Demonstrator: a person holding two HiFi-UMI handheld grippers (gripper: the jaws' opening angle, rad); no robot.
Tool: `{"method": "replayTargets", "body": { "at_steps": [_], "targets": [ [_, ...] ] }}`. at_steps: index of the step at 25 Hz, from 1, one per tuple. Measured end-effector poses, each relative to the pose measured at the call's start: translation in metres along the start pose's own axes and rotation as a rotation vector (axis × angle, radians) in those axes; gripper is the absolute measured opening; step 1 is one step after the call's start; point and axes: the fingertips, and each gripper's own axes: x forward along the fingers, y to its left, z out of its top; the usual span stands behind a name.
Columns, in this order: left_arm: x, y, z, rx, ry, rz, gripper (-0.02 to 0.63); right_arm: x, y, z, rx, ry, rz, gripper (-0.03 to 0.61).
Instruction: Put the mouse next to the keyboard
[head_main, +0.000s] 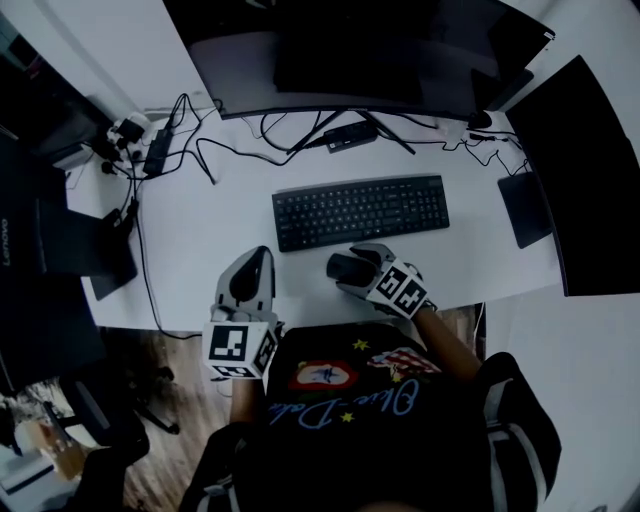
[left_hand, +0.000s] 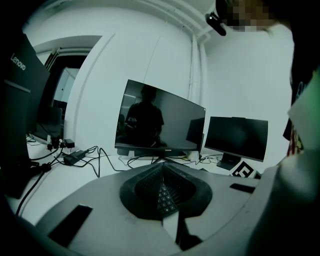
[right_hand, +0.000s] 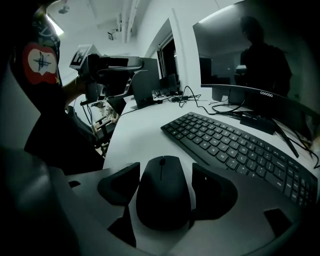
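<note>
right tongs (right_hand: 165, 175) gape around mouse (right_hand: 162, 200) beside keyboard (right_hand: 240, 150)

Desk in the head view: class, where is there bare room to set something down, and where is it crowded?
Bare: the patch left of the keyboard, up to the cable tangle; and the strip between the keyboard's right end and the dark pad. Crowded: behind the keyboard, under the monitor.

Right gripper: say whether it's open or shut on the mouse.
Open. The right gripper has its jaws wide either side of the mouse, not clamping it.
</note>
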Motion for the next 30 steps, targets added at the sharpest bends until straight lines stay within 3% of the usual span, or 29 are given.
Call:
{"method": "replayTargets", "body": {
  "at_steps": [6,14,19,30],
  "targets": [
    [0.007,0.004,0.002,0.009,0.0,-0.021,0.0,0.009,0.001,-0.009,-0.01,0.045,0.0,0.284],
    [0.013,0.002,0.0,0.02,0.009,-0.056,0.0,0.009,-0.003,-0.009,-0.009,0.03,-0.036,0.282],
    [0.017,-0.001,0.001,0.014,0.012,-0.078,0.0,0.002,-0.004,-0.005,0.051,-0.01,-0.069,0.282],
    [0.034,-0.034,-0.001,0.025,0.032,-0.184,0.0,-0.049,-0.024,0.001,0.183,-0.135,-0.246,0.282]
  ]
}}
